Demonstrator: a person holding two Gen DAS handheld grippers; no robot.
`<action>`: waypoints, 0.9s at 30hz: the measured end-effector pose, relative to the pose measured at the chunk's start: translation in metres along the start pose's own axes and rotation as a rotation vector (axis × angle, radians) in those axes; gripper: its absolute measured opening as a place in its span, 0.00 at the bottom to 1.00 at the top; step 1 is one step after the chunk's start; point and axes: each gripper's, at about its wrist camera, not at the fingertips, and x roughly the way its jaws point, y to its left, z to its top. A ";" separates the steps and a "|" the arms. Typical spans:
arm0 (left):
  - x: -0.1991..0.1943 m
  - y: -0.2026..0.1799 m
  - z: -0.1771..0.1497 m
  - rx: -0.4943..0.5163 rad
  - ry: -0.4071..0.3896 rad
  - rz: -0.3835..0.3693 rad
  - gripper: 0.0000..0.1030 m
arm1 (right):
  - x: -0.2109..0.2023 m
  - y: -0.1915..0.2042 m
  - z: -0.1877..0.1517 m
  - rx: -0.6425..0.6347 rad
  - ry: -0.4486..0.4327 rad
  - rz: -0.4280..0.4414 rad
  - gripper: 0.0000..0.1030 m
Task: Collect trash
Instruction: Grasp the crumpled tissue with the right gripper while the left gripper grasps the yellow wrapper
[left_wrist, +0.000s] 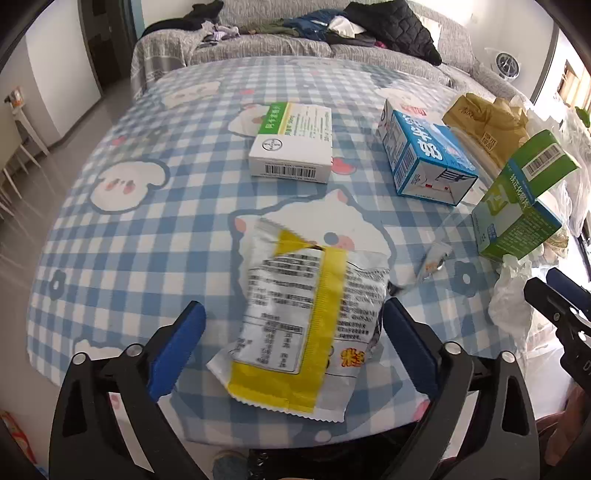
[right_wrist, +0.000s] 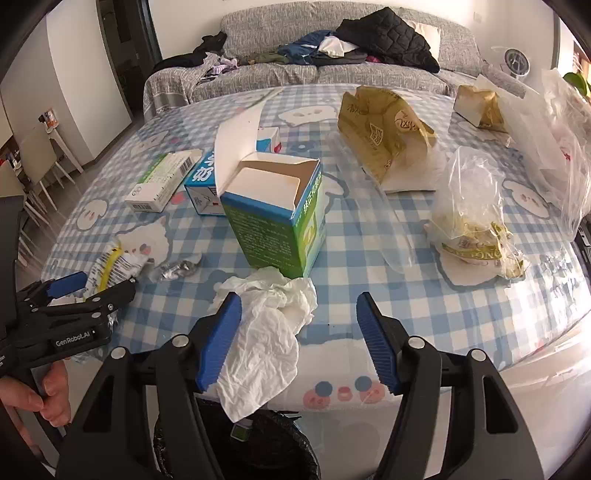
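A white and yellow snack wrapper (left_wrist: 303, 321) lies near the front edge of the table (left_wrist: 147, 221), which has a blue checked cloth. My left gripper (left_wrist: 293, 306) is open and straddles the wrapper; its right pad is close to the wrapper's edge and its left pad stands clear. A crumpled white tissue (right_wrist: 266, 332) hangs over the table's front edge. My right gripper (right_wrist: 299, 295) is open around it, with the tissue against the left pad and a wide gap to the right pad. The left gripper (right_wrist: 74, 291) also shows at the left of the right wrist view.
An open green carton (right_wrist: 277, 214) stands just behind the tissue, with a blue box (left_wrist: 424, 155) and a white medicine box (left_wrist: 291, 144) further back. A foil scrap (right_wrist: 181, 269), a brown paper bag (right_wrist: 384, 129) and a plastic bag of wrappers (right_wrist: 472, 218) lie around. A black-lined bin (right_wrist: 266, 443) sits below the edge.
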 end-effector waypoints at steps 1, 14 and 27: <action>0.001 -0.001 0.000 0.003 0.000 0.000 0.90 | 0.002 0.000 0.000 -0.001 0.005 0.000 0.59; 0.002 -0.012 0.001 0.032 -0.038 0.043 0.69 | 0.021 0.010 -0.005 -0.025 0.045 -0.013 0.46; -0.005 -0.009 -0.002 0.007 -0.060 0.064 0.38 | 0.020 0.023 -0.009 -0.085 0.048 0.016 0.15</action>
